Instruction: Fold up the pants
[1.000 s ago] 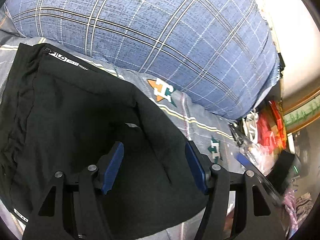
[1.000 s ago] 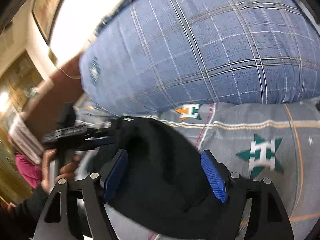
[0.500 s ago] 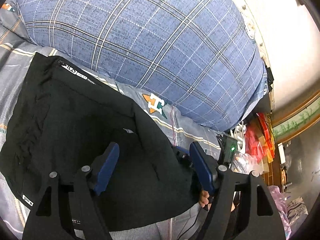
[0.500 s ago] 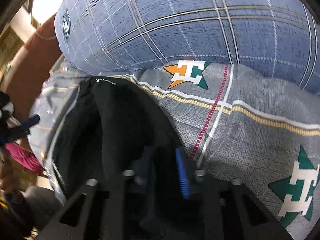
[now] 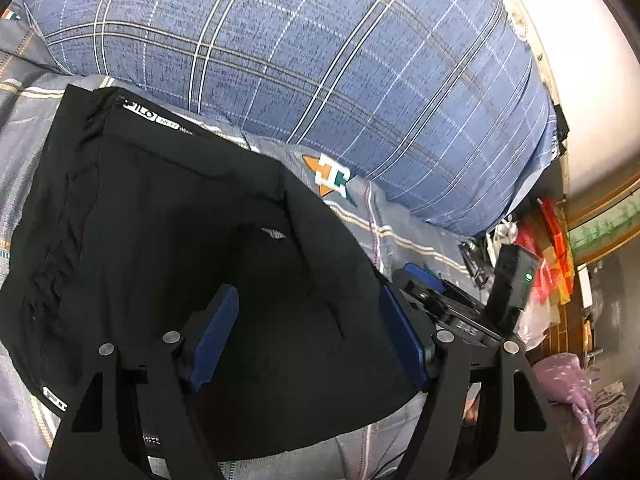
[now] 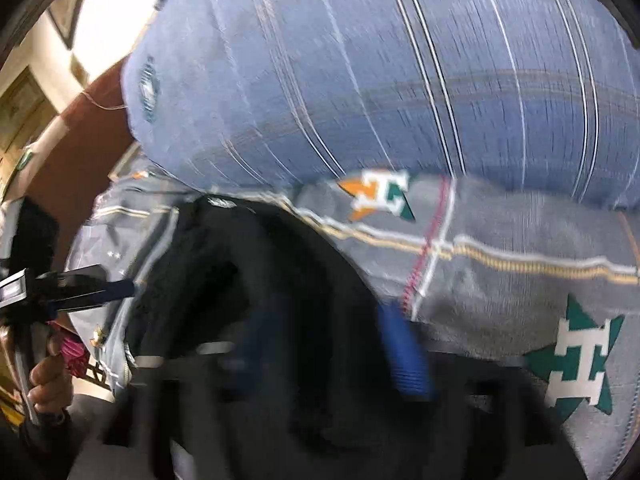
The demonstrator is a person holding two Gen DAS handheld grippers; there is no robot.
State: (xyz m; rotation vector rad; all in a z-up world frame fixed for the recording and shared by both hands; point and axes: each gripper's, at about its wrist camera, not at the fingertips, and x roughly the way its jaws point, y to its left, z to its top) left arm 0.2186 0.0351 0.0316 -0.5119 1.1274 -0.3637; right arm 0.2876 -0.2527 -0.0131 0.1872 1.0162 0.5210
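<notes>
Black folded fabric pants (image 5: 192,248) are laid on the grey patterned bedsheet (image 5: 404,236), with a blue plaid cushion (image 5: 320,60) at 12 o'clock. The left hand-held gripper (image 5: 308,328) is held wide apart over the pants, gripping nothing. The right hand-held gripper (image 6: 328,348) is blurred; its blue pads seem parted above the pants' 3 o'clock edge.

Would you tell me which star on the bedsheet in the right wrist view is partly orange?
The star just below the blue plaid pillow, beside the black pants. It is orange and green; the other star, at lower right, is all green.
</notes>
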